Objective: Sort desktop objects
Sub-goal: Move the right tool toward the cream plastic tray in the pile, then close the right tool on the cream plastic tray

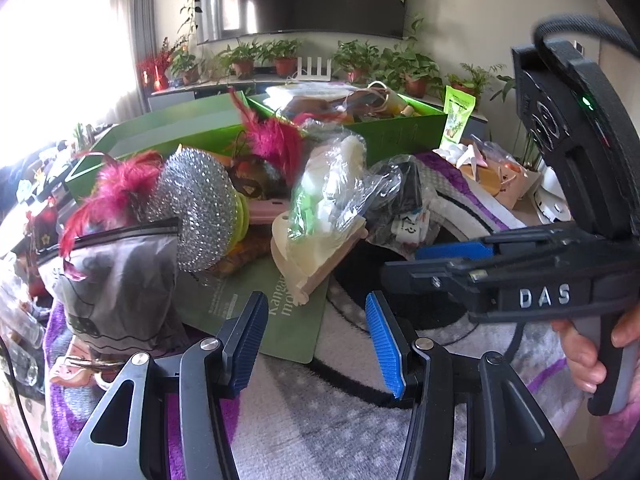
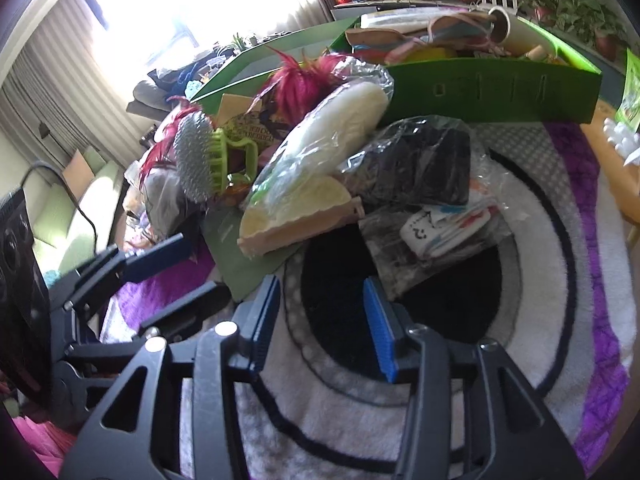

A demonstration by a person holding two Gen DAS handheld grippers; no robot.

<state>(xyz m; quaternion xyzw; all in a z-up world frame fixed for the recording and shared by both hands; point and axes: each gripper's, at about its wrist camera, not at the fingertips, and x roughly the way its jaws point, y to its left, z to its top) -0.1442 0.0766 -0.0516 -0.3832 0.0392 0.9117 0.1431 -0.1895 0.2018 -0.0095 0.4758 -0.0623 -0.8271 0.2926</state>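
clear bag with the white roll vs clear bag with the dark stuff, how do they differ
The bag with the white roll holds a pale cylinder and leans up on the pile over a cream block. The bag with the dark stuff holds black, crumpled contents and sits lower, right of it, on the rug. Both are crinkled clear plastic, untouched.

Both tongs, left (image 1: 318,340) and right (image 2: 322,322), hang tilted downward with jaws parted and nothing between them.
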